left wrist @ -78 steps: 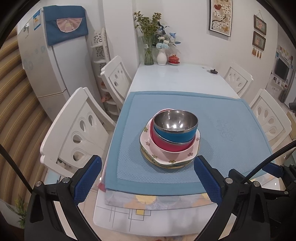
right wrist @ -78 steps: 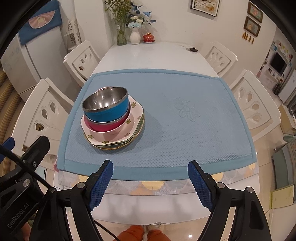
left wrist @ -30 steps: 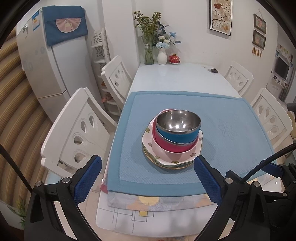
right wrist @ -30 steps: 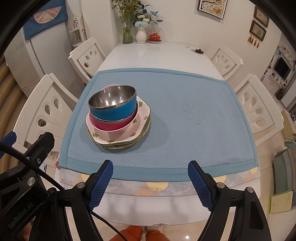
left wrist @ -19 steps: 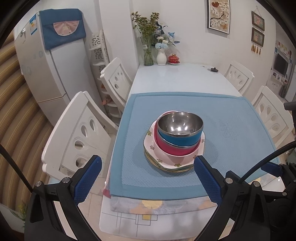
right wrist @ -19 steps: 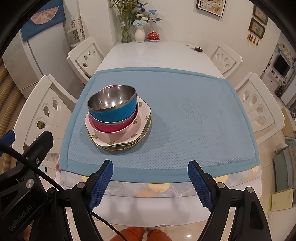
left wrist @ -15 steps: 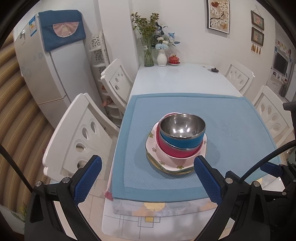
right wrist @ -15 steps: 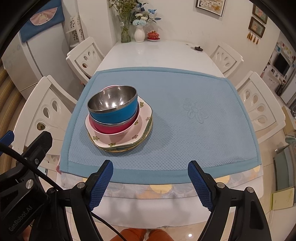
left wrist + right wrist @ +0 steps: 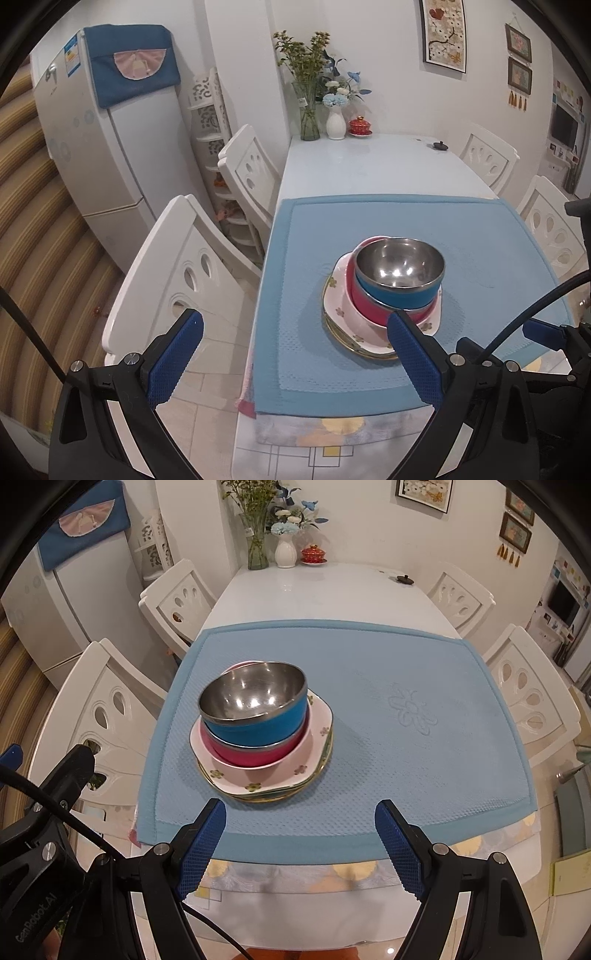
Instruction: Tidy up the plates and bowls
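Right wrist view shows the stack of dishes sitting on the left half of the light blue textured mat, ahead of and to the left of the right gripper, whose blue-padded jaws stand wide apart with nothing between them. The stack is a steel-lined blue bowl nested in a red bowl, both resting on a pink flowered square plate over further plates whose rims alone show. Left wrist view puts the same stack ahead and to the right of the left gripper, also wide open and empty, its right finger overlapping the plate's near edge in the picture; whether it touches I cannot tell. The stack therefore lies between the two grippers, neither clearly nearer, and being round it offers no long axis, so either hand could probably take the top bowl by its rim.
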Available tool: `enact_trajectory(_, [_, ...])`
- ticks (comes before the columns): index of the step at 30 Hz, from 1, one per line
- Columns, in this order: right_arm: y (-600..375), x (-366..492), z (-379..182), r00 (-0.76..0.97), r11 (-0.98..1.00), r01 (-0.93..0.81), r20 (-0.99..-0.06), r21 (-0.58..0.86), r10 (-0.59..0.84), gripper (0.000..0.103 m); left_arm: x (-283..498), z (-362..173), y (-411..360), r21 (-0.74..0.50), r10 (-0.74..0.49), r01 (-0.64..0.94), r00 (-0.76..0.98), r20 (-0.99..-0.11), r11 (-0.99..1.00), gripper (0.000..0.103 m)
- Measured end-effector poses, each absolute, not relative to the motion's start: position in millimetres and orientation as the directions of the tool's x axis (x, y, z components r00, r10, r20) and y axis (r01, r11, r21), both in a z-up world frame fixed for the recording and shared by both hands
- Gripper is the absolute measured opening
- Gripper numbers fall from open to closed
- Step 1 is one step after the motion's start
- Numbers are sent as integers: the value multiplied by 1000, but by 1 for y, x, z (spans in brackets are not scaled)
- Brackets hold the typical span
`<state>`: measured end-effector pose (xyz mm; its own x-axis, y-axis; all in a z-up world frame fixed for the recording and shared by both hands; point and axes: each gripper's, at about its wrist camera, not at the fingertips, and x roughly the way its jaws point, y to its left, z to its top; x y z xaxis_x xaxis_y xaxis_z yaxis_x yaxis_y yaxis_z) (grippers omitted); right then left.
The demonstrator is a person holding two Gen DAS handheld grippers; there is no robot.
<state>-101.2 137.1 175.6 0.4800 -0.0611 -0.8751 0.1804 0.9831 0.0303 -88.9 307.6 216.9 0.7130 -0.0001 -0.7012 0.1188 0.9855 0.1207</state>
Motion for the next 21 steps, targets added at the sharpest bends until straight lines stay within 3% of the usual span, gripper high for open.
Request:
enact_trajectory(7, [136, -98, 176, 472, 984, 178, -879, 31, -58, 81, -84, 215, 300, 254, 141, 44, 734, -664, 966, 100])
enact_trajectory(15, [124, -89, 183, 487, 991, 132, -873, 26, -42, 81, -80, 221, 294, 187, 139, -11, 712, -689, 982, 100])
enact_trajectory(21, [100, -89, 188, 498, 993, 116, -866, 20, -41, 81, -85, 221, 264, 239, 194, -38, 712, -675, 970, 100])
